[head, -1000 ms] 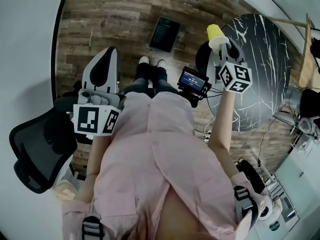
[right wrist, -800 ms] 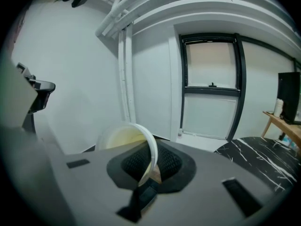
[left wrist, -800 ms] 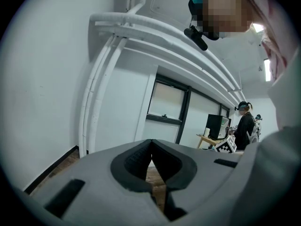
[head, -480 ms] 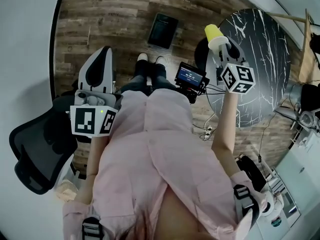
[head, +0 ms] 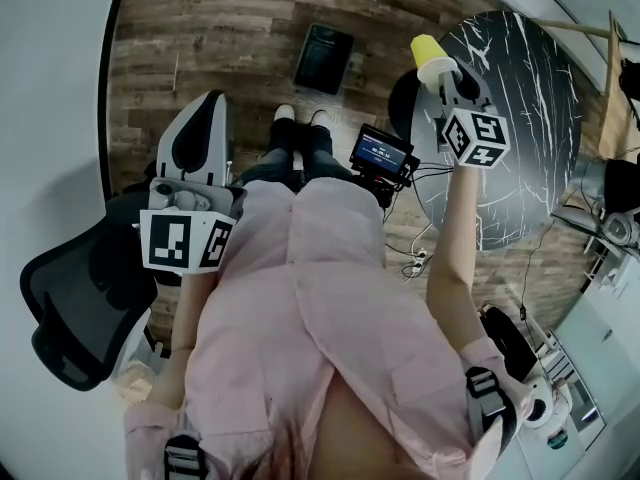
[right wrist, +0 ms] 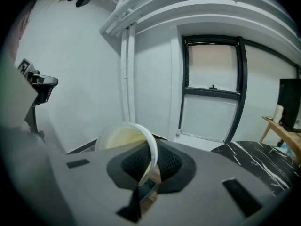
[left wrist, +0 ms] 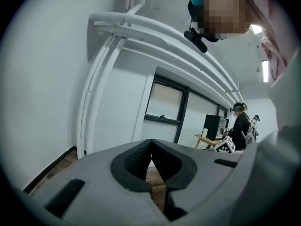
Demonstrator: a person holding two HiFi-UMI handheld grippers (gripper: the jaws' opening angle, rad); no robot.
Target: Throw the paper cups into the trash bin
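At the far left stands a black office chair (head: 85,303); just right of it the left gripper (head: 205,108) is held over the wooden floor (head: 230,28), its marker cube (head: 185,240) nearest the person; in the left gripper view its gripper (left wrist: 151,147) has the dark pads pressed together with nothing between them. Further right a dark rectangular thing (head: 325,58) lies on the floor beyond the person's shoes (head: 300,118); I cannot tell what it is. Beside the pink shirt (head: 330,298) a small lit screen (head: 382,153) hangs at waist level. Right of that, the right gripper (head: 447,73) pinches the yellow paper cup (head: 432,60), which is held in the air over the near edge of the round black marble bench (head: 530,138); in the right gripper view the gripper (right wrist: 150,161) is closed on the wall of the paper cup (right wrist: 123,138), whose open mouth tilts to the left, rim standing up between the pads.
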